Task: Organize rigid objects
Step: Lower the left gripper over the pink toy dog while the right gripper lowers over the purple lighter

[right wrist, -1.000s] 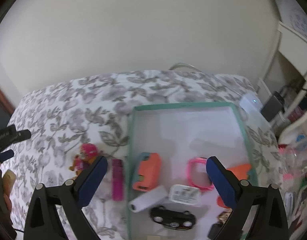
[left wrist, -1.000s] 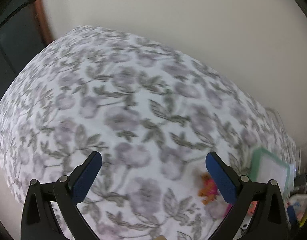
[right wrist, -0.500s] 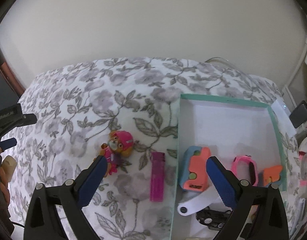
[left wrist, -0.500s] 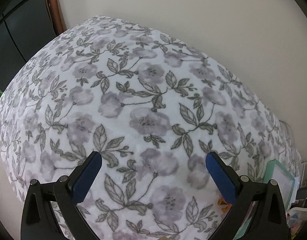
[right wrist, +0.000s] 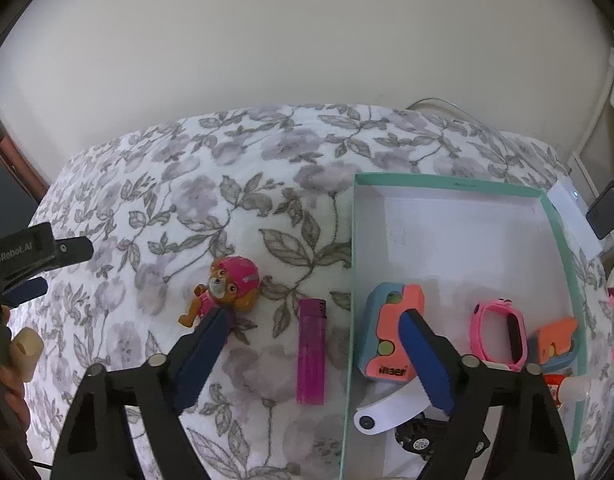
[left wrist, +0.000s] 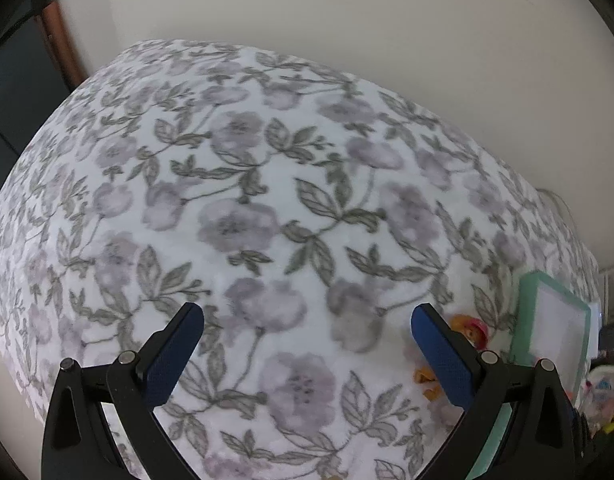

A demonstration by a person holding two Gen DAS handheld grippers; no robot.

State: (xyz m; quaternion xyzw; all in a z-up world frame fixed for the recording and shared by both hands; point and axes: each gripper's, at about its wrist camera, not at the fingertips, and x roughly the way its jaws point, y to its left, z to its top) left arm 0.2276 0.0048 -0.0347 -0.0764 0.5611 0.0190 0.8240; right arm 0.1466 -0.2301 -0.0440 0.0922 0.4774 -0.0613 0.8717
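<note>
A pup toy figure with a pink helmet (right wrist: pixel 231 286) and a magenta lighter (right wrist: pixel 311 350) lie on the flowered cloth, left of a teal-rimmed white box (right wrist: pixel 447 216). In the box are an orange-and-blue toy (right wrist: pixel 387 330), a pink watch (right wrist: pixel 501 334), an orange toy gun (right wrist: pixel 555 340), a white cylinder (right wrist: pixel 391 410) and a black toy car (right wrist: pixel 417 440). My right gripper (right wrist: pixel 313 326) is open and empty above the lighter. My left gripper (left wrist: pixel 307 322) is open and empty over bare cloth; the pup figure (left wrist: pixel 469 330) shows by its right finger, the box (left wrist: pixel 555 332) beyond.
The flowered cloth (left wrist: pixel 267 200) covers a rounded surface against a cream wall. My left gripper (right wrist: pixel 31 256) shows at the left edge of the right wrist view. A white device (right wrist: pixel 567 204), a black charger (right wrist: pixel 605 214) and clutter sit at the right edge.
My right gripper has moved left from over the box to above the lighter and pup figure. My left view has swung, and now the figure and box show at its right.
</note>
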